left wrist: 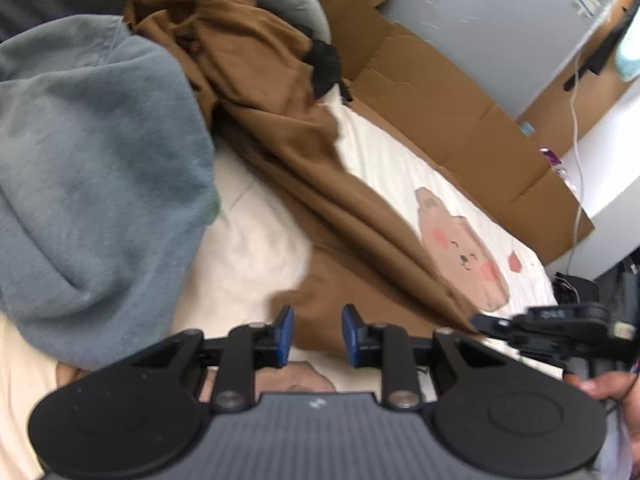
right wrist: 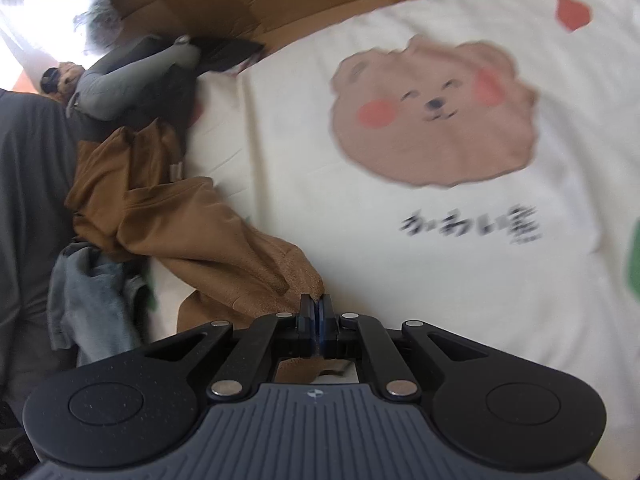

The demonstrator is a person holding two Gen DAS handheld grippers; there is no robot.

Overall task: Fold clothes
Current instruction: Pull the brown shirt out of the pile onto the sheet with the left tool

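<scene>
My right gripper (right wrist: pixel 316 307) is clenched on the near edge of the brown garment (left wrist: pixel 352 216), which trails crumpled across the bear-print sheet (right wrist: pixel 460 280) toward the far left. My left gripper (left wrist: pixel 317 334) hangs released just above the same hem; I should pinch there, then draw both corners apart and taut before folding.

Black linkage arms with silver screws, ribbed grey bodies and blue-padded jaws are seen on the left gripper (left wrist: pixel 316 336) and, apparently, the right gripper (right wrist: pixel 316 320).
</scene>
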